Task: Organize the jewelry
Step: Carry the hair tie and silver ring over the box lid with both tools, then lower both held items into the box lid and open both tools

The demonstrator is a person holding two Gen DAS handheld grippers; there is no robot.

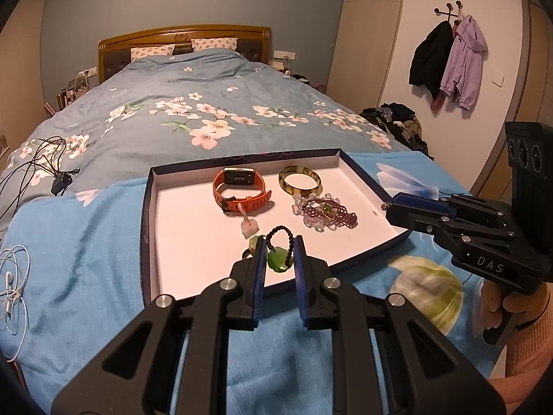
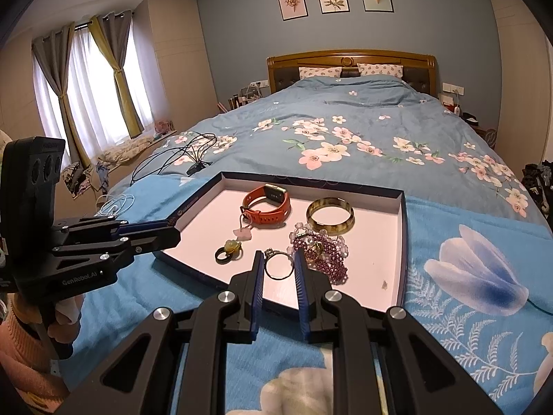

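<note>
A shallow white-lined box tray (image 1: 193,228) (image 2: 380,242) lies on a blue cloth on the bed. In it are an orange watch (image 1: 238,190) (image 2: 268,204), a yellowish bangle (image 1: 300,180) (image 2: 330,216), a purple beaded bracelet (image 1: 325,212) (image 2: 321,252), a pink charm (image 1: 249,226) and a black ring with a pale green bead (image 2: 228,250). My left gripper (image 1: 280,242) (image 2: 174,233) is shut on a green pendant (image 1: 280,263) with a black beaded cord, over the tray's near edge. My right gripper (image 2: 278,256) (image 1: 389,207) is shut on a thin metal ring (image 2: 278,266).
Black cables (image 1: 41,162) and white earphones (image 1: 13,287) lie on the bed left of the tray. A heap of clothes (image 1: 401,121) sits beside the bed on the right. A hand in a pink sleeve (image 1: 528,328) holds the right gripper's handle.
</note>
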